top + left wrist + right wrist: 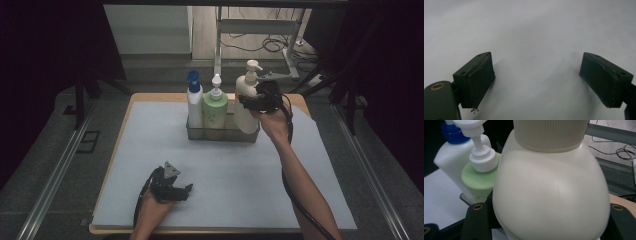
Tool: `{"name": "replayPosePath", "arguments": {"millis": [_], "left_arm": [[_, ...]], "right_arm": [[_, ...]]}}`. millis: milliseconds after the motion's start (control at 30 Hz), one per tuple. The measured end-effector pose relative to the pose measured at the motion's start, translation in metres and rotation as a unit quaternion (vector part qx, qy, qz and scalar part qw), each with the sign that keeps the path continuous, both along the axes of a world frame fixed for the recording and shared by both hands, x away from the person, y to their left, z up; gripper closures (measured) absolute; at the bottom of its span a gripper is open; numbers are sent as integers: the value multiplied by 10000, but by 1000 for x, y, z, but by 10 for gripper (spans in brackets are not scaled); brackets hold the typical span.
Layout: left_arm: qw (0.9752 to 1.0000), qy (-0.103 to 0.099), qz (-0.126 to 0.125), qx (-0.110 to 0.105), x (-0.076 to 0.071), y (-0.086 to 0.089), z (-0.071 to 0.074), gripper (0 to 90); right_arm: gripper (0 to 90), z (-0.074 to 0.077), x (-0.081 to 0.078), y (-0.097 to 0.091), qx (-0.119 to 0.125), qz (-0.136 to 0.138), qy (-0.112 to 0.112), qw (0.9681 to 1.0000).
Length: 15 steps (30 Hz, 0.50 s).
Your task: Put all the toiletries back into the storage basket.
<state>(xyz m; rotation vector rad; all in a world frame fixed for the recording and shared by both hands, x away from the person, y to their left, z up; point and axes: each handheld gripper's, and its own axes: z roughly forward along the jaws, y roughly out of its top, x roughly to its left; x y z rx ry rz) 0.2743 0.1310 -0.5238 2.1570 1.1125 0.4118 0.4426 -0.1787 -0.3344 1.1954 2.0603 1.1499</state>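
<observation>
The right gripper (252, 102), at upper centre-right of the high view, is clamped on the cream pump bottle (246, 102): in the right gripper view the bottle's broad shoulder (551, 195) spans the whole gap between the jaws. The bottle stands at the right end of a grey wire caddy (222, 134), beside a green pump bottle (215, 112) and a white bottle with a blue cap (194, 102); whether its base sits in the caddy or just above it cannot be told. Judgement: the step in hand is moving this bottle at the caddy. It should be kept upright and travel straight, clear of the green bottle's pump head (477, 143), since the smooth rounded body could slip in a tilted grip. The left gripper (172, 187) rests at lower left of the high view, jaws apart with nothing between them, over bare sheet. The surface (150, 145) is a pale sheet over a wooden board. Around it lie dark curtains, grey floor, metal rails and loose cables (265, 45) at top.
</observation>
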Motion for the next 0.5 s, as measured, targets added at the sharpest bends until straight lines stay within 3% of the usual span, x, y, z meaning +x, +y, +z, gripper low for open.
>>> {"name": "replayPosePath", "arguments": {"millis": [500], "left_arm": [[10000, 0, 5, -14, 0, 0, 0, 120]], "right_arm": [[370, -12, 22, 10, -84, -142, -109, 9998]]}}
